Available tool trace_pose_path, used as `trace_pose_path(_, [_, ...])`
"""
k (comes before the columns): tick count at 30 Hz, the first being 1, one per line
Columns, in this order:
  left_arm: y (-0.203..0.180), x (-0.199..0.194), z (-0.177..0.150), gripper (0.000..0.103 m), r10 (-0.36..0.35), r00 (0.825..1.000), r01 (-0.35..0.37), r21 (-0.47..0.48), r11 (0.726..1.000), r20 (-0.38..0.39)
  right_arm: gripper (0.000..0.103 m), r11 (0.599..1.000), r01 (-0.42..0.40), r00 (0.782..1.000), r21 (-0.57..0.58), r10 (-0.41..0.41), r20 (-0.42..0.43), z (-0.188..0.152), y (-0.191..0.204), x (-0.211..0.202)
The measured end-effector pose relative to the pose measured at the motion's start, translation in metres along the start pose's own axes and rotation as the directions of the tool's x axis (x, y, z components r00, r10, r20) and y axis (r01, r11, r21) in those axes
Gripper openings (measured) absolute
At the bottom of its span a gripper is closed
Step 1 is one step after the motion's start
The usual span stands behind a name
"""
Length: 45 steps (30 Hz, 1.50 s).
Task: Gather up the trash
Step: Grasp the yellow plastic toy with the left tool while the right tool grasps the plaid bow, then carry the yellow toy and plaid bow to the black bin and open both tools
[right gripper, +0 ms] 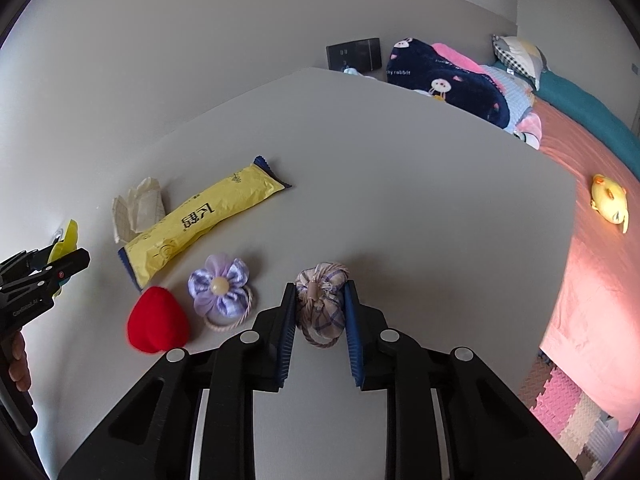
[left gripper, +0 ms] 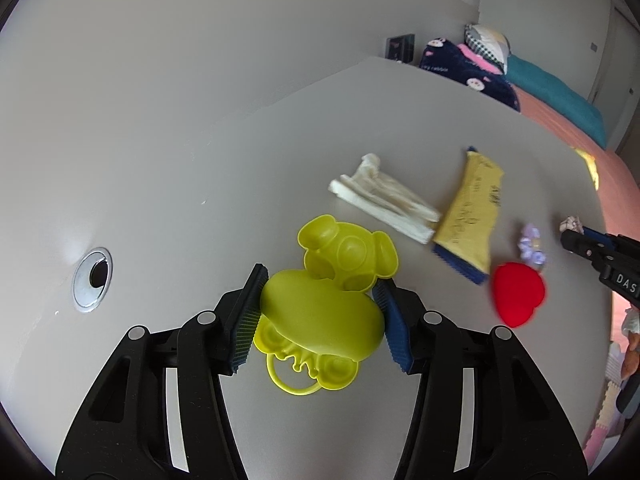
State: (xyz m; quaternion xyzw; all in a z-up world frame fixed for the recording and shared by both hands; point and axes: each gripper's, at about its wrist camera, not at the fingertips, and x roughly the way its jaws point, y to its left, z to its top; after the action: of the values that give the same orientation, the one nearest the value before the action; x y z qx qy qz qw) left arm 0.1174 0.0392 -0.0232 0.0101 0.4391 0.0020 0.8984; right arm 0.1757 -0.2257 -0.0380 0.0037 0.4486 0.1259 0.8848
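My left gripper (left gripper: 320, 304) is shut on a yellow-green silicone bear-shaped toy (left gripper: 320, 320), folded between the pads just above the white table (left gripper: 200, 140). My right gripper (right gripper: 320, 300) is shut on a checked fabric hair tie (right gripper: 322, 308) at the table surface. A crumpled white tissue (left gripper: 384, 196) and a yellow snack wrapper (left gripper: 472, 216) lie side by side mid-table; the tissue (right gripper: 138, 208) and the wrapper (right gripper: 200, 220) also show in the right wrist view. My left gripper also shows there, at the left edge (right gripper: 60, 268).
A red heart-shaped plush (right gripper: 158, 326) and a purple flower hair tie (right gripper: 220, 288) lie between the grippers. A metal cable grommet (left gripper: 93, 279) sits in the table at left. A bed with blankets (right gripper: 452, 80) and a yellow duck toy (right gripper: 610, 202) lies beyond the table's right edge.
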Motion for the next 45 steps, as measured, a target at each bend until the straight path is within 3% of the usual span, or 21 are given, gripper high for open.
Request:
trace_pose_path(23, [-0.104, -0.064, -0.028, 0.053, -0.127, 0.989, 0.116, 0.137, 0.984, 0.073, 0.025, 0.997, 0.037, 0.995, 0.074, -0.043, 0.085, -0.055, -0.047, -0.087])
trace_pose_path(45, [-0.211, -0.087, -0.048, 0.053, -0.267, 0.962, 0.241, 0.281, 0.929, 0.057, 0.025, 0.978, 0.118, 0.983, 0.169, -0.140, 0.120, -0.106, -0.113, -0.149])
